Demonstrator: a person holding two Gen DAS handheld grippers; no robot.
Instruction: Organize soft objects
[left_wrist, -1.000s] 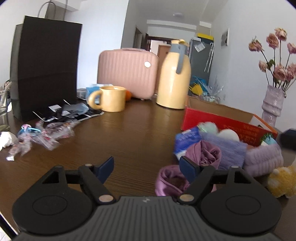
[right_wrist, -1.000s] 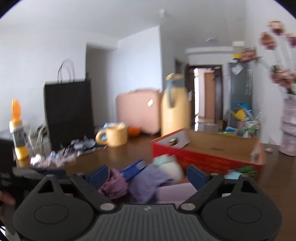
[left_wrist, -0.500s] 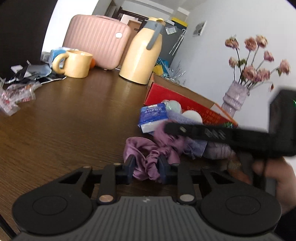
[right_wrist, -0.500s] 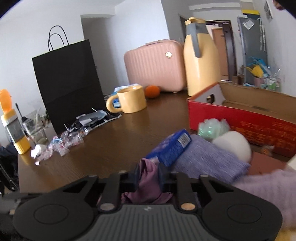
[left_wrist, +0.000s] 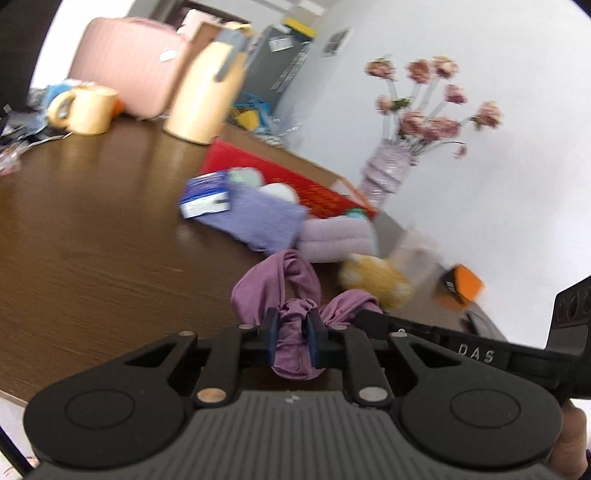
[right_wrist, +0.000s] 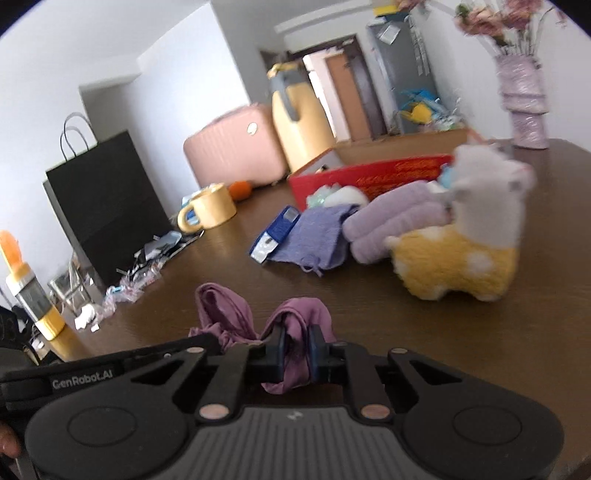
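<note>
Purple cloth (left_wrist: 291, 332) | both jaws closing, pinching it | right view alone: plush alpaca (right_wrist: 465, 251), blurred, seemingly upright

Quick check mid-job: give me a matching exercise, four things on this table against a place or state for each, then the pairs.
Things:
1. purple cloth
2. alpaca plush
3. yellow mug
4. blue packet

Places or states:
A. stands before the rolled lilac towel
B. partly under the lavender cloth
C. pinched by both grippers
D. beside the black paper bag

Pairs: 1-C, 2-A, 3-D, 4-B
</note>
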